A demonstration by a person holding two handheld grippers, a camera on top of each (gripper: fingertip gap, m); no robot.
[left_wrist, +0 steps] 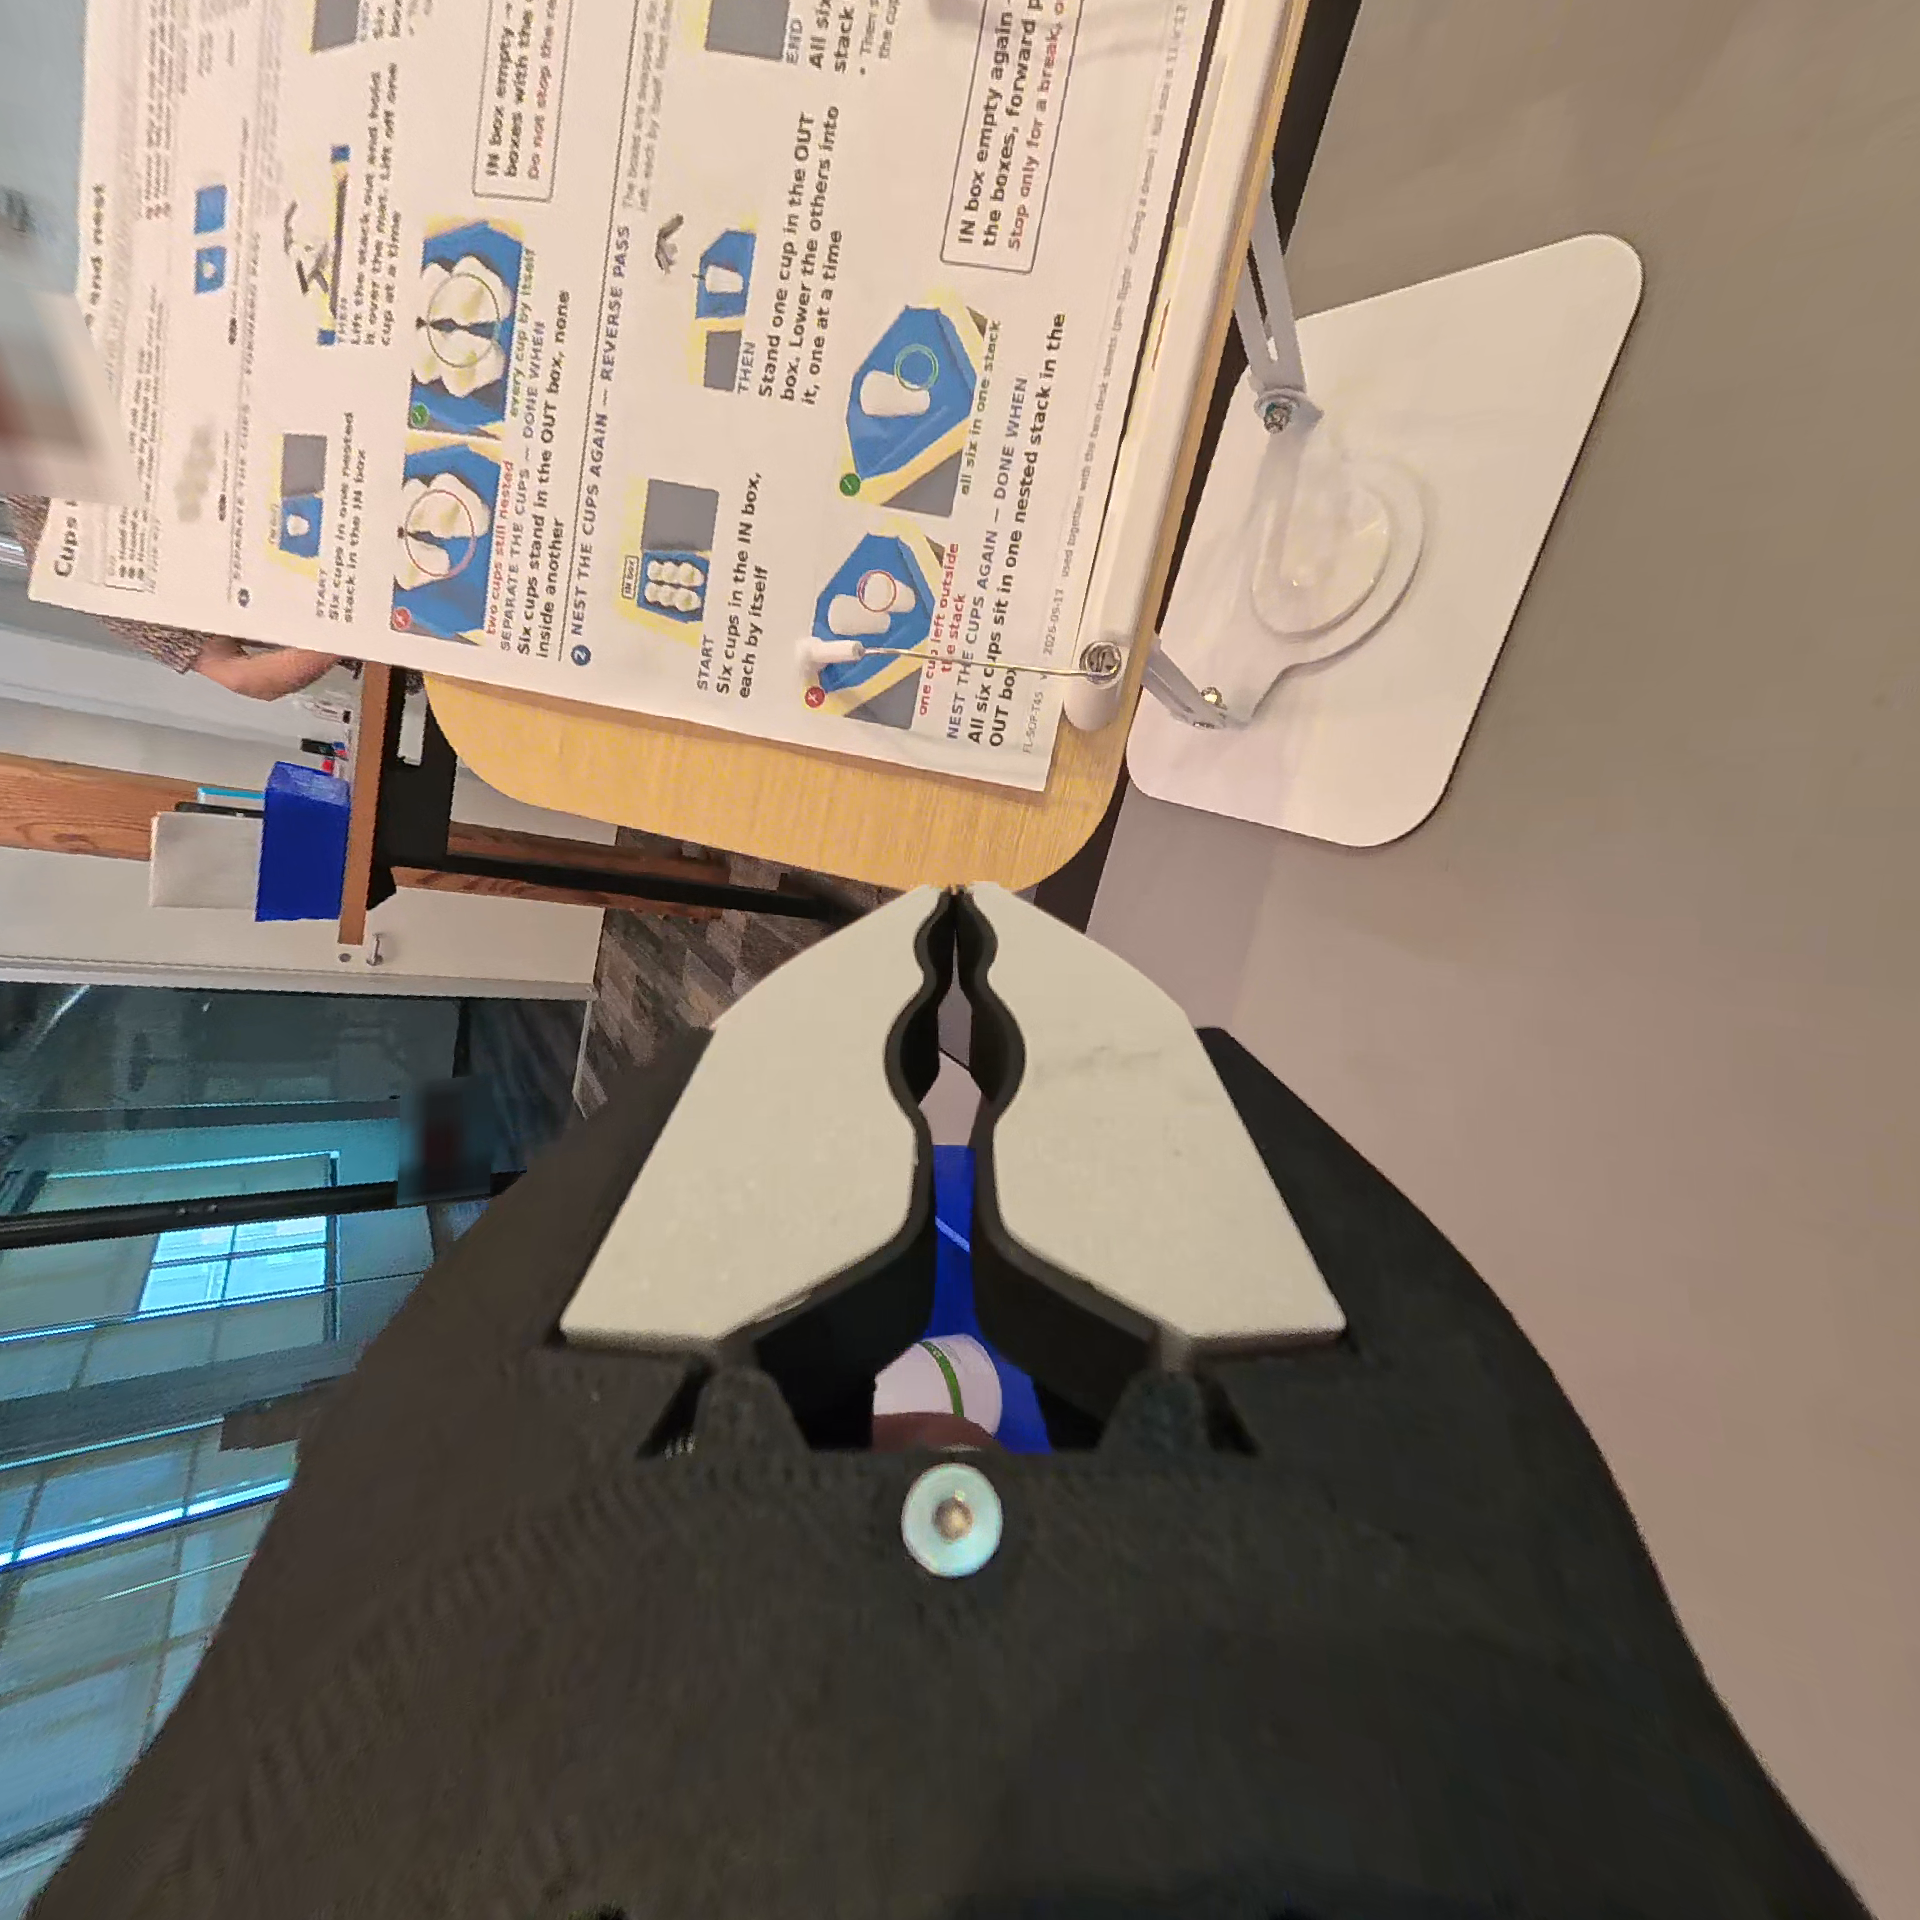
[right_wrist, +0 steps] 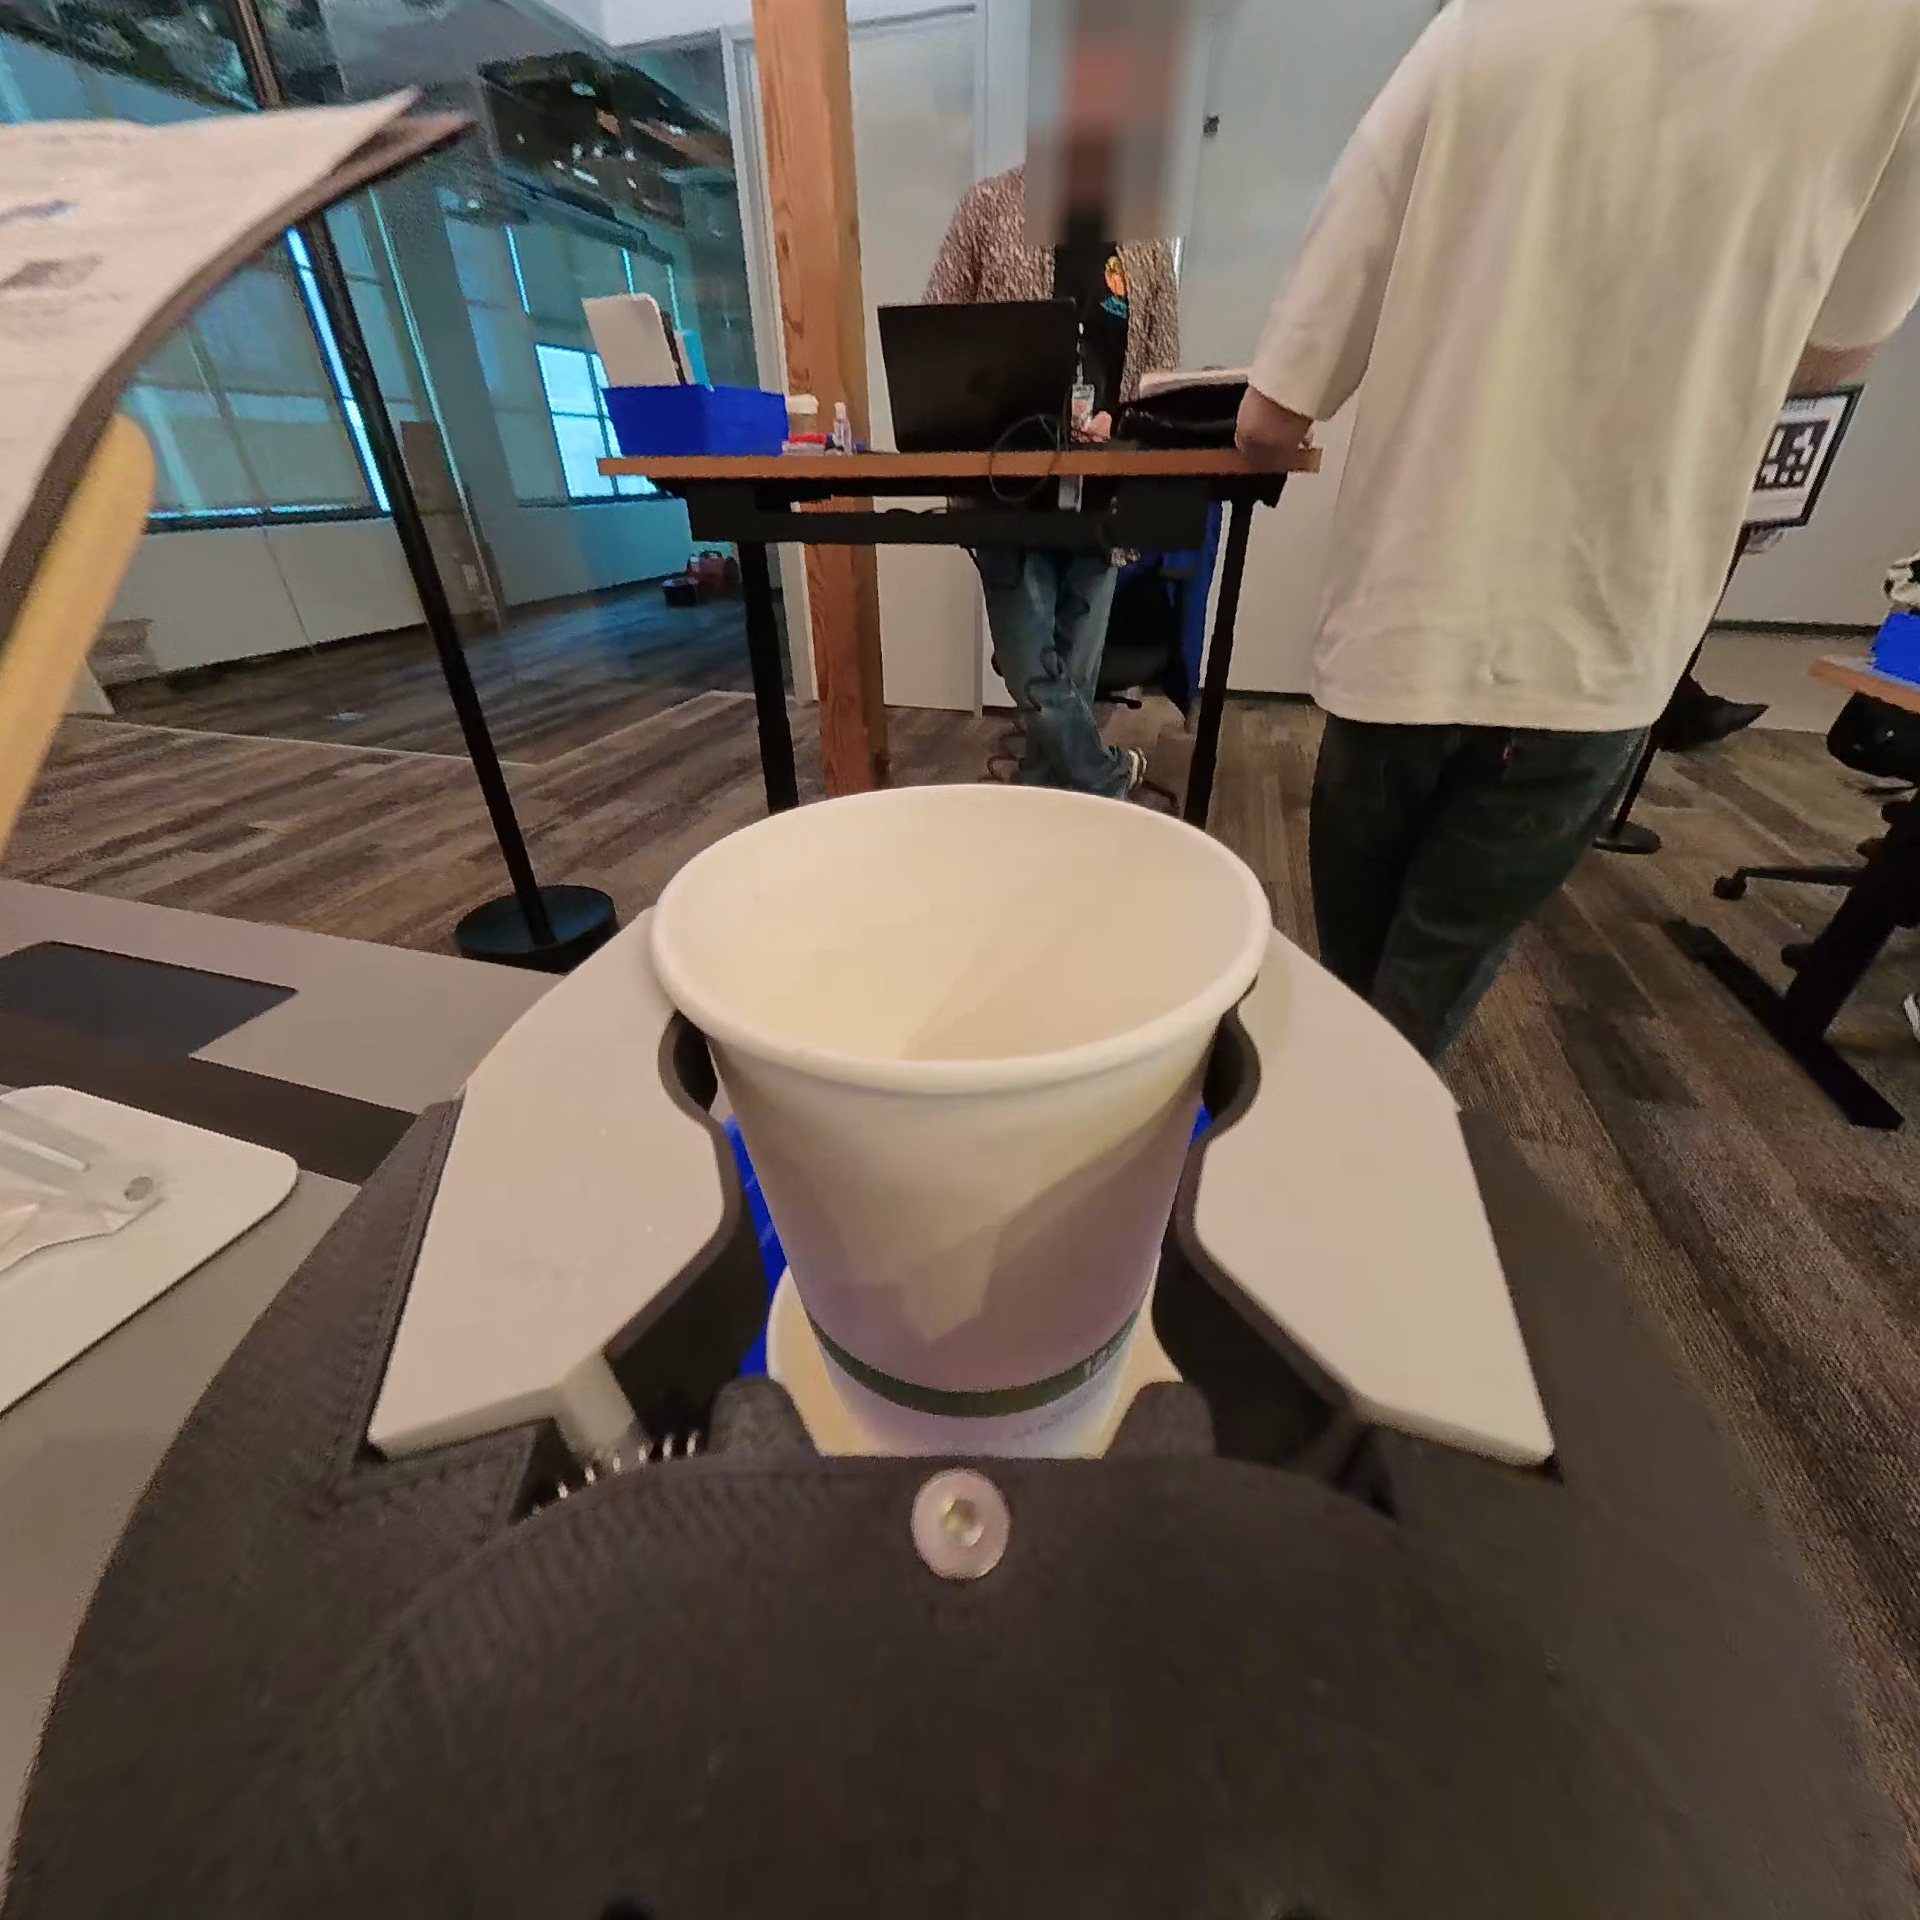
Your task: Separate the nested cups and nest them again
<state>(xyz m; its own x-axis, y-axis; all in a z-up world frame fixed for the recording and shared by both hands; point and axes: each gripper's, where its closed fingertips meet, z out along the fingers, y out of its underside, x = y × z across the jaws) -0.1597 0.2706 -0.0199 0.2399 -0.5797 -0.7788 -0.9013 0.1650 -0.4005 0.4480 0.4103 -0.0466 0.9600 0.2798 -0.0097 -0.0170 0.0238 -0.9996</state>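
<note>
In the right wrist view my right gripper is shut on a white paper cup, its pads pressing the wall just under the rim. The cup's foot, with a green band, sits in or just over the rim of a second white cup below, above a blue box. In the left wrist view my left gripper is shut with the tips touching and nothing between them. Through the gap at its finger bases a white cup and the blue box show below.
An instruction sheet on a wooden board stands on a white base on the grey table. A black mat lies at the left. Beyond the table edge stand a black post, a desk and a person. The gap from one gripper's tips to the other's is roughly 65 cm.
</note>
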